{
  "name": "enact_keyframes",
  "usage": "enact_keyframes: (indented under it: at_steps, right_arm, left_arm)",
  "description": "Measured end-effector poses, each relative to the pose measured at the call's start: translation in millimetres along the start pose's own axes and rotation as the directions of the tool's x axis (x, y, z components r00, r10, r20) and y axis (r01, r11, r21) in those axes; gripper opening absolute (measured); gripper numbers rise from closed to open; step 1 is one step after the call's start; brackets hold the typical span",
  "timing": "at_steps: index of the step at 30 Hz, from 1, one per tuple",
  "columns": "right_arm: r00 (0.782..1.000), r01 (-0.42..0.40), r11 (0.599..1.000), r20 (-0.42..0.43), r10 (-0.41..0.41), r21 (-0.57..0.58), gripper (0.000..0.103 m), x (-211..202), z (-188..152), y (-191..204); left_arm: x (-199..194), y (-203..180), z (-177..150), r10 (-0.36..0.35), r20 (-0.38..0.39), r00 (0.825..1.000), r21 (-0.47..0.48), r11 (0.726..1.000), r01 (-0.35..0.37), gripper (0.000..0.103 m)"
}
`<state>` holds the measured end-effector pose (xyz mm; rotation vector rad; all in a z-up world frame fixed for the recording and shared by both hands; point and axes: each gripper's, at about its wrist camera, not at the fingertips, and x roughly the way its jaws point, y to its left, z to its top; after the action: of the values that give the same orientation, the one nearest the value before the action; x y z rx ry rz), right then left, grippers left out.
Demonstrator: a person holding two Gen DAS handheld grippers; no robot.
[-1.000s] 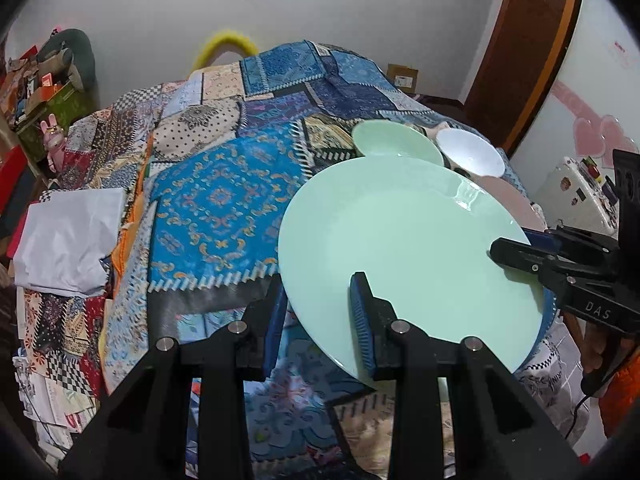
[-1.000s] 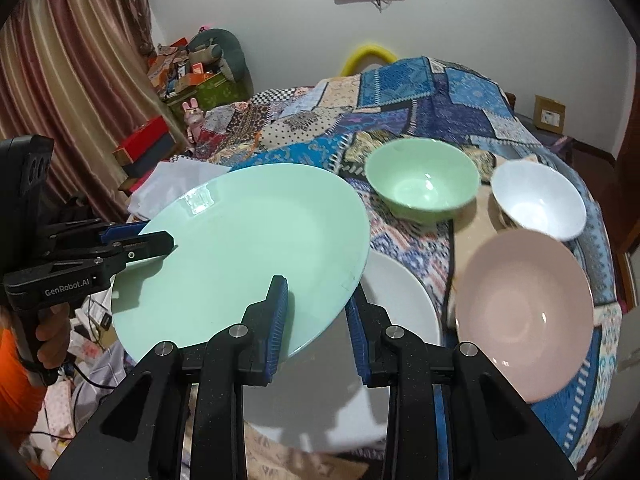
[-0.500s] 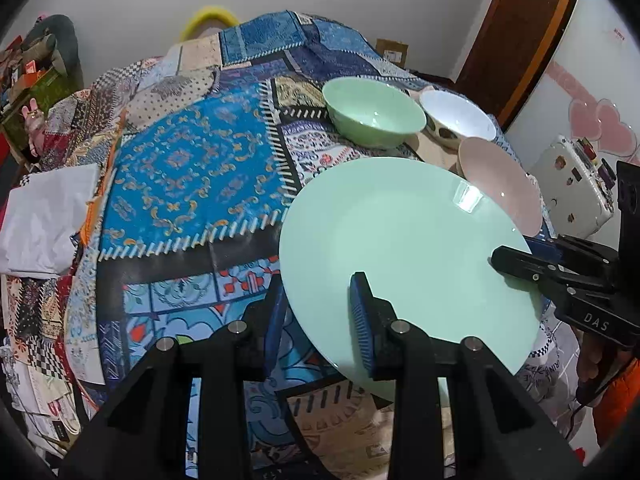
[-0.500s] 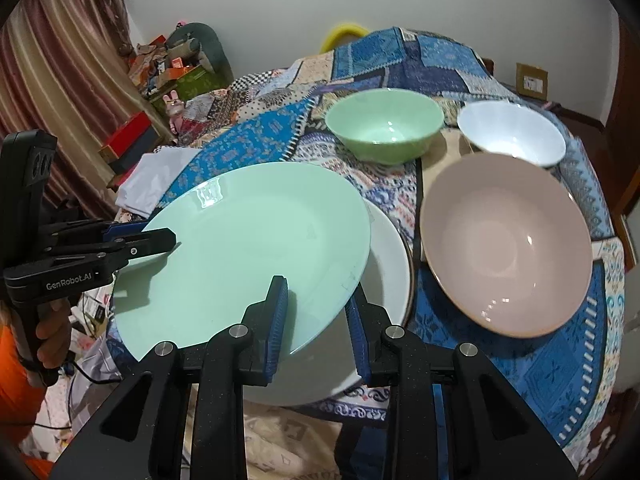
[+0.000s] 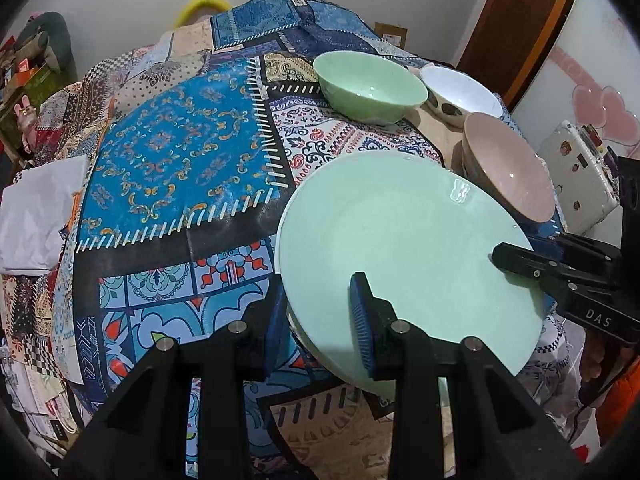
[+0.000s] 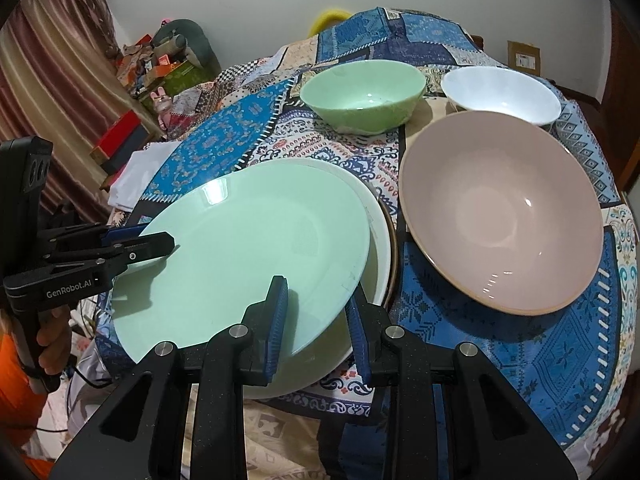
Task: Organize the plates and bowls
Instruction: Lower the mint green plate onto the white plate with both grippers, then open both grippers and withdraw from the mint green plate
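- The mint-green plate (image 6: pixel 248 252) is carried between two claws: the left claw (image 5: pixel 320 320) pinches its near-left rim, the right claw (image 6: pixel 316 316) its near-right rim, each clenched on the thin edge with blue ribbed pads (image 6: pixel 279 312) above and below.
- The deciding relation: the green plate sits directly over a white plate (image 6: pixel 380 240) lying at the near edge of the table (image 6: pixel 520 360). It is tilted, the far rim lower and close to the white plate, perhaps touching; the near rim, in the claws, stands higher.
- A round plate has no long axis; what matters is centring one circle over the other. The white rim shows as a crescent on the right side only, so the green plate seems offset a little toward the left.
- Neither hand is nearer; both hold opposite points of the same rim, so the lowering has to be shared evenly.
- My judgement: the step in hand is stacking green on white, nearly done; levelling and letting go remain.
- Materials: both plates look like glossy glazed ware, hard and slippery, with shallow wells.
- Beyond them stand a wide pink bowl (image 6: pixel 504 216) toward the right edge, a mint-green bowl (image 6: pixel 362 96) and a white bowl (image 6: pixel 500 94) toward the far edge, all well apart from the stack.
- The table wears a soft patchwork cloth (image 5: pixel 172 168) in blue prints, which may cushion but also wobble under a stack.
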<state>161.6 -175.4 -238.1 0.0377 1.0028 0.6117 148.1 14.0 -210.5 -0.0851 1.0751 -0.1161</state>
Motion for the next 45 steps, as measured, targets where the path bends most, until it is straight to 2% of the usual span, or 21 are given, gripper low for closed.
enact_keyframes:
  at_steps: [11, 18, 22, 32, 35, 38, 45]
  right_arm:
    - [1.0, 0.004, 1.0, -0.023, -0.004, 0.008, 0.027, 6.6, -4.0, -2.6]
    - [0.999, 0.027, 1.0, -0.033, -0.027, -0.012, 0.027, 9.9, -2.3, 2.3]
    - [0.998, 0.052, 0.998, -0.033, -0.053, -0.038, 0.029, 9.2, -1.5, 7.6]
    - [0.998, 0.045, 0.999, -0.037, -0.046, -0.021, 0.029, 7.0, 1.0, 5.2]
    - [0.999, 0.036, 0.999, -0.032, -0.036, -0.001, 0.029, 1.9, 1.1, -0.1]
    - [0.998, 0.061, 0.998, -0.014, -0.061, -0.007, 0.03, -5.0, -0.1, -2.9]
    - [0.996, 0.084, 0.996, 0.04, -0.084, -0.01, 0.03, -25.7, 2.3, -8.9]
  left_arm:
    - [11.1, -1.7, -2.7, 0.009, -0.024, 1.0, 0.004, 1.0, -0.009, 0.032]
    - [17.0, -4.7, -1.2, 0.069, -0.029, 0.997, 0.031, 0.997, -0.068, 0.032]
    - [19.7, -5.3, -1.4, 0.077, -0.03, 0.997, 0.042, 0.996, -0.076, 0.032]
    - [21.3, -3.7, -0.2, 0.076, -0.029, 0.997, 0.042, 0.996, -0.074, 0.032]
    - [20.7, -3.4, -0.1, 0.072, -0.033, 0.997, 0.042, 0.997, -0.071, 0.032]
    - [18.7, -1.1, 0.6, 0.063, -0.036, 0.997, 0.026, 0.998, -0.062, 0.032]
    - [2.2, -2.8, 5.1, 0.083, -0.002, 0.997, 0.018, 0.996, -0.083, 0.034]
